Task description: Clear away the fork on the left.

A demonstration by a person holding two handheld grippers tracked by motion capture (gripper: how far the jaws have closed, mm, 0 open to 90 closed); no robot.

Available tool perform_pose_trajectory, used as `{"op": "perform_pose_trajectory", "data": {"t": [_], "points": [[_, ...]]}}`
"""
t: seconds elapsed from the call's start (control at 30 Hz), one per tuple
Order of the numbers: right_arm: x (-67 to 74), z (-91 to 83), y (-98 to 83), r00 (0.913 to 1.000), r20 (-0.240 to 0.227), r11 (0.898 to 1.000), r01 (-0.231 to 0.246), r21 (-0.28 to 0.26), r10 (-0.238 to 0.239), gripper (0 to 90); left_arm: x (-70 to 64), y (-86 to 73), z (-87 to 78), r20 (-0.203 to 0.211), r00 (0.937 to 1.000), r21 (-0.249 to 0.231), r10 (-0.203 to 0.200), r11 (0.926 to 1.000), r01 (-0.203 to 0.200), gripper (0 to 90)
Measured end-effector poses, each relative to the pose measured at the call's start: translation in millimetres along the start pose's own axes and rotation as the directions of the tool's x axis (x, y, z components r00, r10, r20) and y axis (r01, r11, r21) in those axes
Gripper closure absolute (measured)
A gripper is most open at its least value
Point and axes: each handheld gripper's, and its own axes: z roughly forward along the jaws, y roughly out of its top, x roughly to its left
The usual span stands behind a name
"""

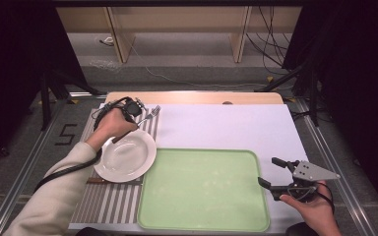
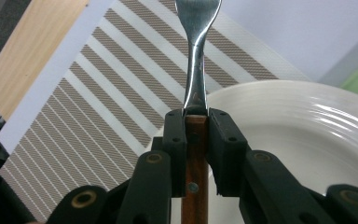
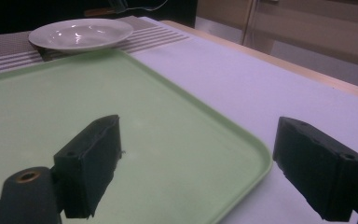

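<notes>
My left gripper [image 2: 196, 128] is shut on a fork [image 2: 196, 51] by its wooden handle, the steel neck and tines pointing away over the striped placemat [image 2: 88, 107]. In the high view the fork [image 1: 150, 115] is held just above the far edge of the white plate [image 1: 126, 156], with the left gripper [image 1: 137, 111] under the person's hand. My right gripper [image 1: 274, 173] stands open at the right edge of the green tray [image 1: 204, 189], one jaw over the tray [image 3: 74, 102] and one over the white sheet, nothing between them.
The white plate [image 2: 303, 135] rests on the striped placemat [image 1: 106, 199] left of the tray. A brown-handled utensil [image 1: 96, 180] pokes out from under the plate's near edge. White sheet [image 1: 226, 125] covers the table behind the tray; the wooden table edge [image 1: 197, 97] lies beyond.
</notes>
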Motion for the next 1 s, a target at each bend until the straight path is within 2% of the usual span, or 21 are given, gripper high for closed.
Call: {"op": "perform_pose_trajectory", "data": {"t": [0.07,0.17,0.3,0.47,0.5,0.63,1.0], "points": [[0.0,0.0,0.0,1.0000,0.000,1.000,0.000,0.000,0.000,16.3,-3.0,-0.7,-1.2,0.009,0.9999,-0.003,0.007,1.0000,-0.007,77.4],[0.1,0.2,0.1,1.0000,0.001,1.000,-0.001,0.001,0.001,16.3,-15.7,-4.3,-5.7,0.033,0.9994,-0.010,0.014,0.9999,-0.013,77.4],[-0.1,0.2,0.1,1.0000,0.002,1.000,-0.002,0.001,0.002,16.3,-25.4,-6.6,-10.1,0.050,0.9987,-0.010,0.009,0.9999,-0.009,77.3],[-0.1,0.1,0.1,1.0000,0.002,1.000,-0.002,0.001,0.002,16.3,-42.8,-9.5,-19.3,0.060,0.9979,-0.022,0.023,0.9995,-0.022,77.3],[-0.1,0.1,0.1,1.0000,0.002,1.000,-0.002,0.001,0.002,16.3,-42.8,-9.5,-19.3,0.060,0.9979,-0.022,0.023,0.9995,-0.022,77.3],[0.1,0.2,0.2,1.0000,0.003,1.000,-0.002,0.001,0.002,16.3,-58.9,-11.5,-24.0,0.071,0.9959,-0.031,0.055,0.9981,-0.053,77.3],[0.1,0.2,0.1,1.0000,0.003,1.000,-0.003,0.002,0.003,16.3,-70.7,-15.8,-27.1,0.083,0.9939,-0.047,0.073,0.9965,-0.069,77.3]]}}
